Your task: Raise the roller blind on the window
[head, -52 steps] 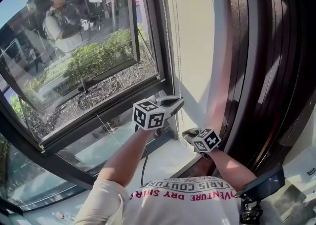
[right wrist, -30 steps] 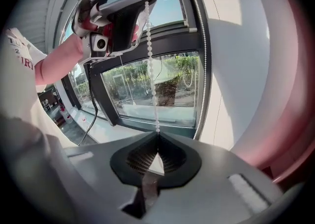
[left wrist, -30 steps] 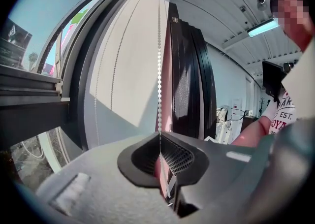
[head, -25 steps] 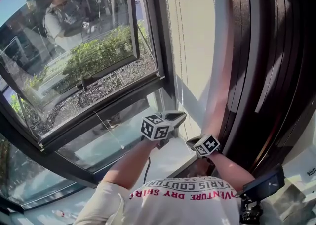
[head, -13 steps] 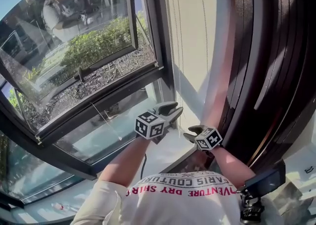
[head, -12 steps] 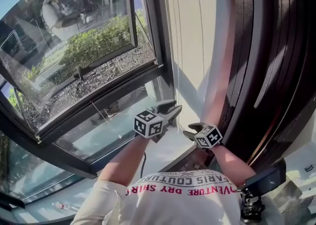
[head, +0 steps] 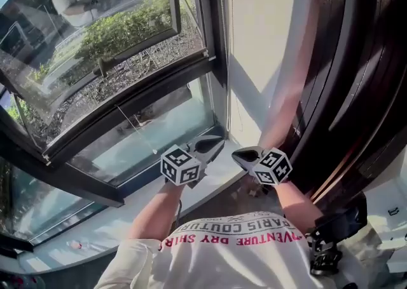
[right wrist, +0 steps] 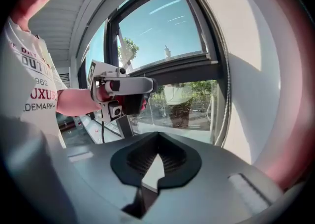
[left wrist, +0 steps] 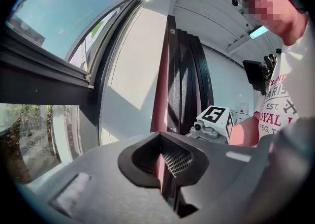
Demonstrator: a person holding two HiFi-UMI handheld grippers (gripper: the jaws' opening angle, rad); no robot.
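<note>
The roller blind's cord (right wrist: 222, 114) hangs at the far right side of the window, down along the dark window frame (head: 213, 27), where the frame meets the cream wall (head: 267, 27). In the right gripper view it shows as a thin double line just beside the frame. The blind cloth itself I cannot make out.

The left gripper (head: 218, 141) is near the person, low in front of the lower glass pane, and points to the far right. Its jaws are closed together and there is nothing between them. The right gripper (head: 239, 154) is just to the right of it, and the two tips are close but apart. Its jaws are also pressed together and hold nothing. Neither gripper has the cord.

On the far left the window sash (head: 114, 113) is tilted outward, and a green hedge (head: 127, 27) is seen through its glass. A pale sill (head: 108, 224) runs below the glass. On the right stand dark wooden panels (head: 356, 65), which are upright and in sunlight. At the near edge is the person's white shirt (head: 235, 253) with red letters.
</note>
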